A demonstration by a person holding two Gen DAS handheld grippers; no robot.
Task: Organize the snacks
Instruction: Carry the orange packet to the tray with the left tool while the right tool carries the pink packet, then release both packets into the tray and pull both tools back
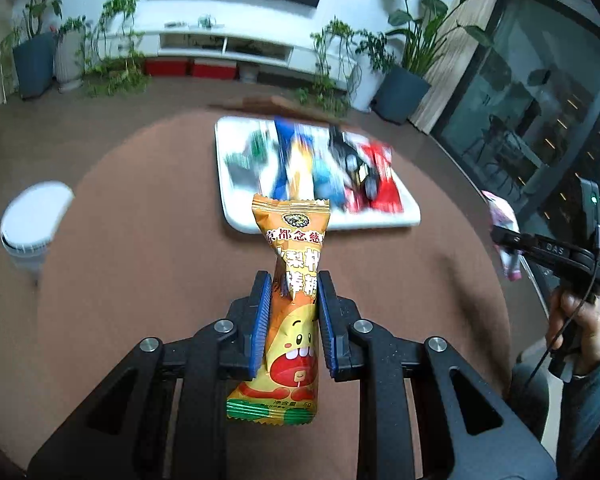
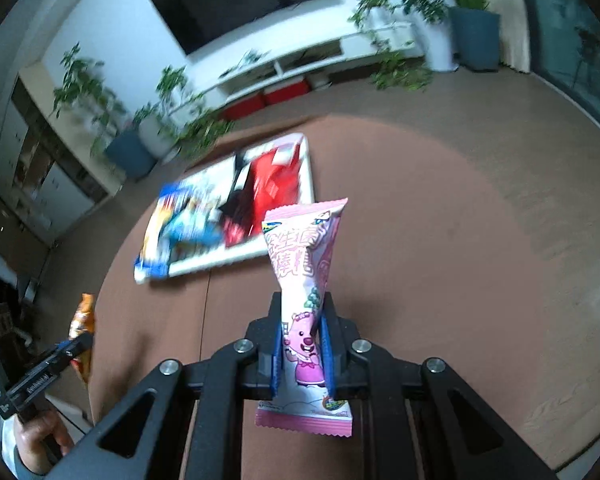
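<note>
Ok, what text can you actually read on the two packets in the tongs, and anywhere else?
"梨", "棒糖", "净含量 5g": orange packet, in left tongs; its top row is partly hidden.
"DAS": body of right tongs.
Pink packet: large characters, too distorted to read.
Tray snacks: blurred.

Glossy foil orange packet (image 1: 290, 300) and pink packet (image 2: 306, 300); matt brown tabletop (image 1: 140, 280).

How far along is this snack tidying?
Partly done: several packets already lie on the white tray. In hand: the left claw grips an orange packet, the right claw a pink packet, both held above the brown table. Left: setting these two down on the tray.
</note>
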